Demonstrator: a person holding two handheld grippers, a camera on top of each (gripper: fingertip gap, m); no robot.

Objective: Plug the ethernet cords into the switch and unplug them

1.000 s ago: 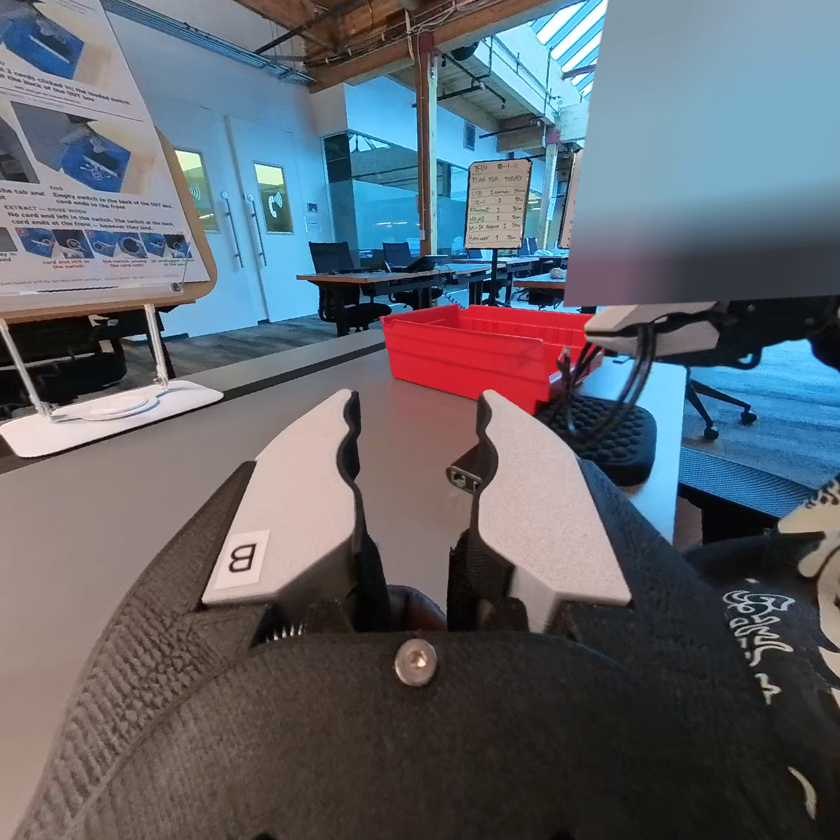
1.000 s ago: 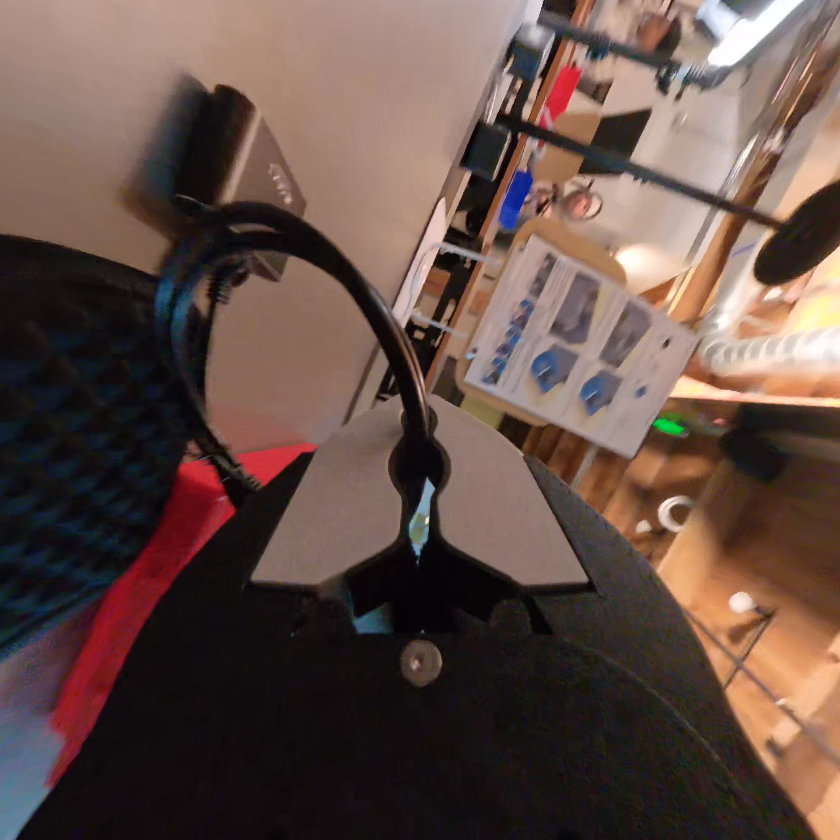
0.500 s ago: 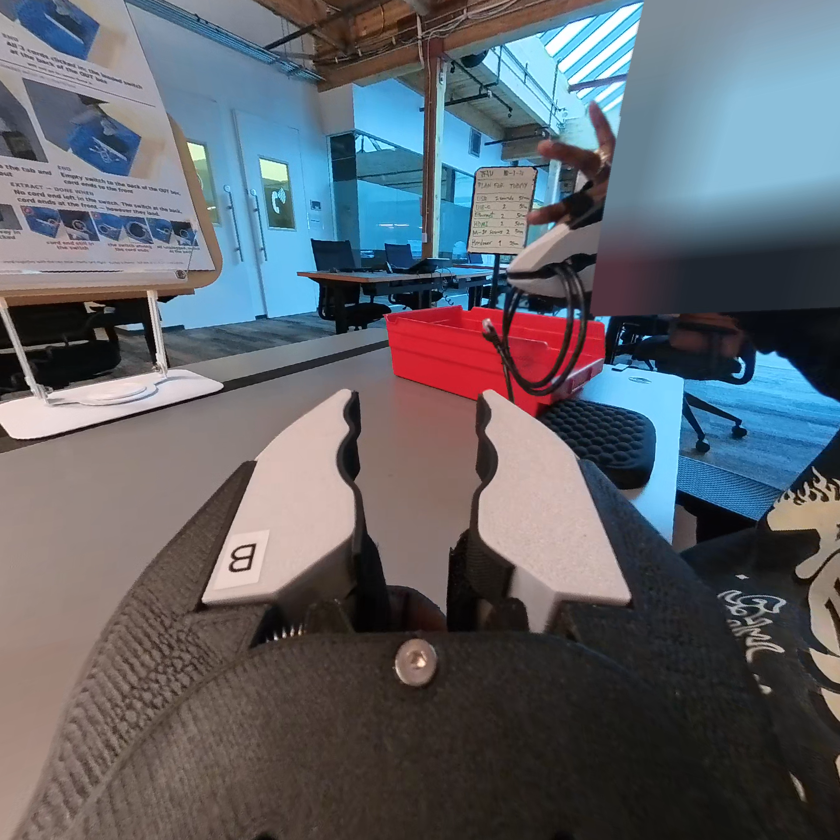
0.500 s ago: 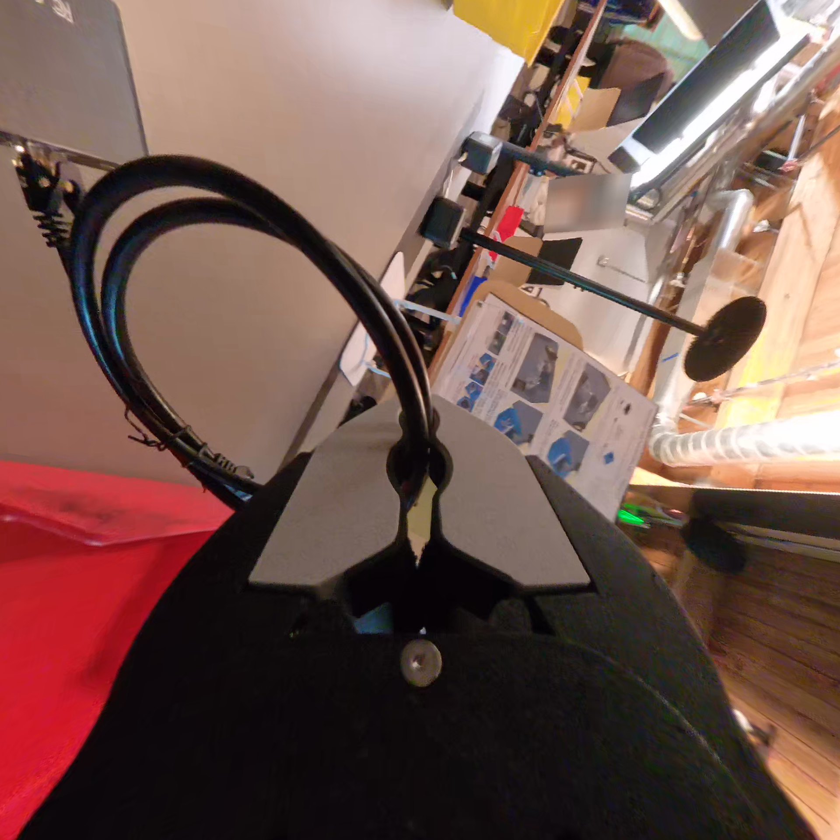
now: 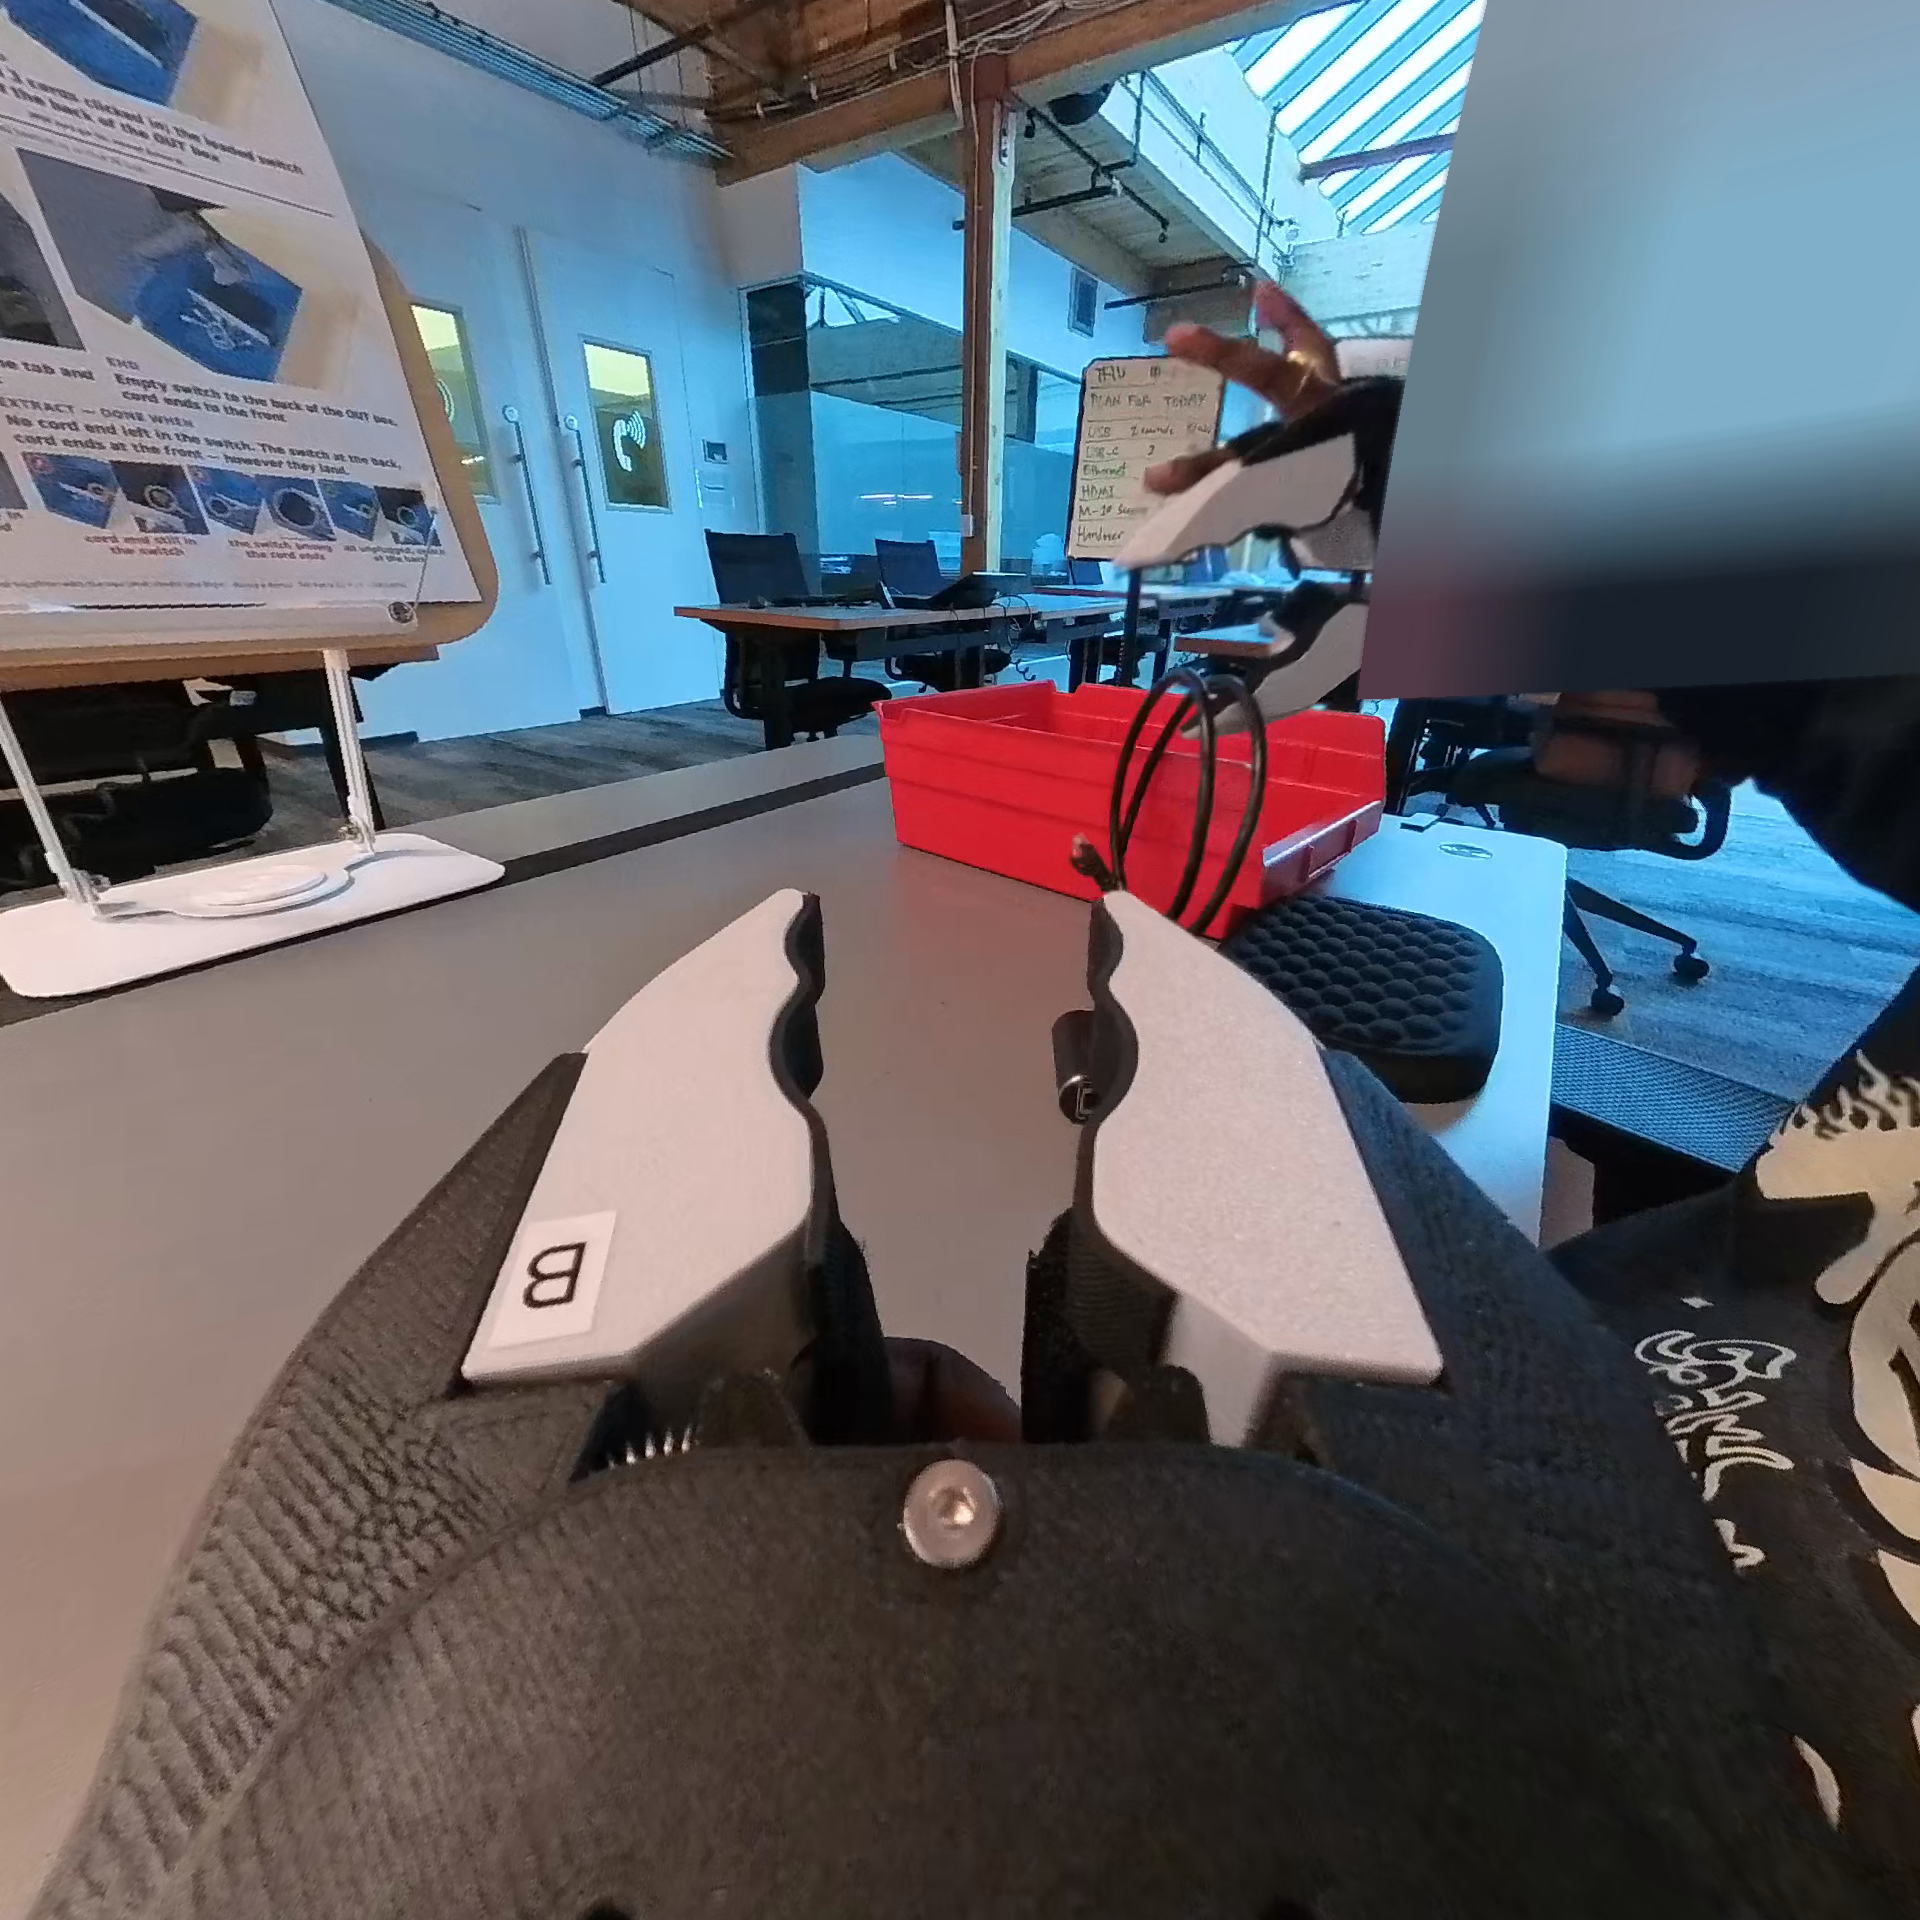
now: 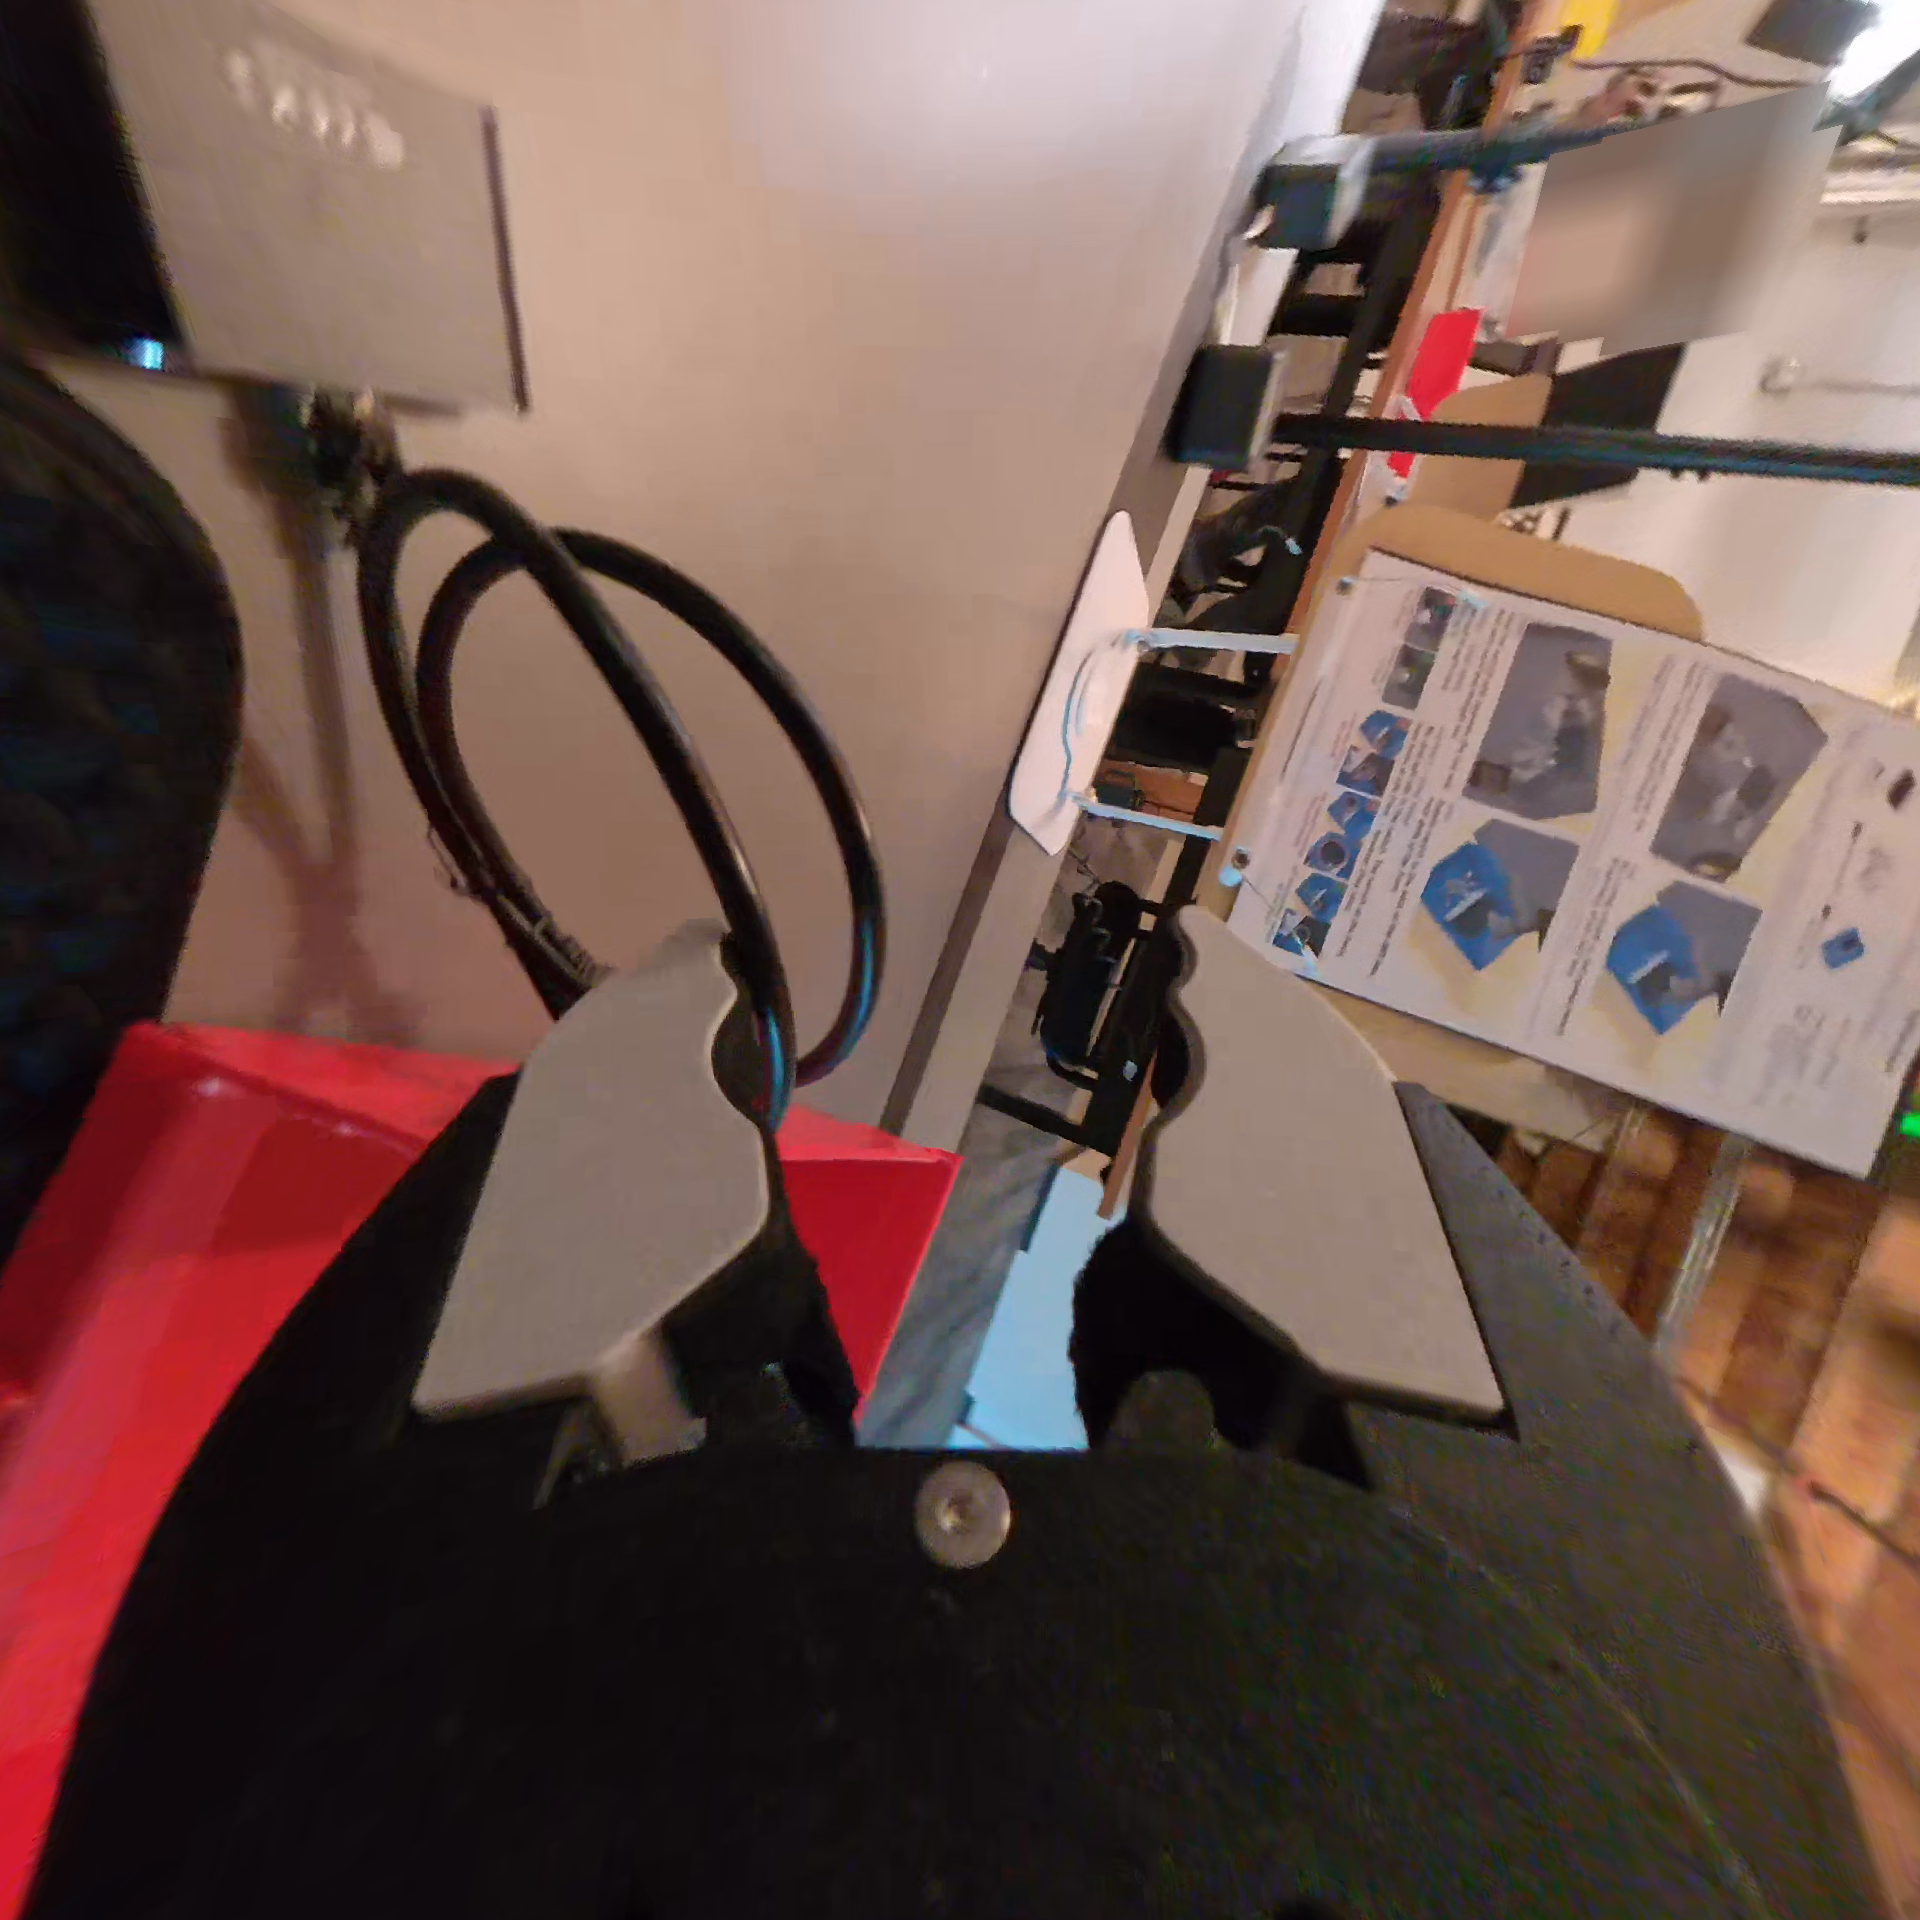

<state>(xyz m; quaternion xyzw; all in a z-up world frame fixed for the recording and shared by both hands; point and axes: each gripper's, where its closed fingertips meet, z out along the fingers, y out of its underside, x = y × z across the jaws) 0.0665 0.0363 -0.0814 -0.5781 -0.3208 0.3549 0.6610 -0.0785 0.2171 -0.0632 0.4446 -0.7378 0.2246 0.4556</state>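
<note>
Half a second earlier the right tool (image 6: 951, 1049) had been clamped on the black ethernet cord (image 6: 665, 748); now its jaws stood wide and the coiled cord only lay against the inner face of its left finger, hanging below it with nothing pinching it. In the left wrist view that same tool showed far ahead and to the right, raised over the red bin (image 5: 1049, 790), with the cord's loops dangling under it and one plug end swinging free near the bin's front wall. The left tool (image 5: 951, 997) rested low over the grey table (image 5: 312, 1122), jaws moderately apart and empty, apart from a small dark object (image 5: 1075, 1060) just inside its right finger that I could not identify. A grey box, probably the switch (image 6: 312, 208), sat ahead and to the left of the right tool, and one end of the cord seemed to reach its lower edge; motion blur made it impossible to tell whether that plug was seated in a port. I judged the cord was being let go toward the bin, so one cycle was near its end, though how many cords remained could not be seen. An instruction board (image 5: 197, 343) stood ahead and left of the left tool
</note>
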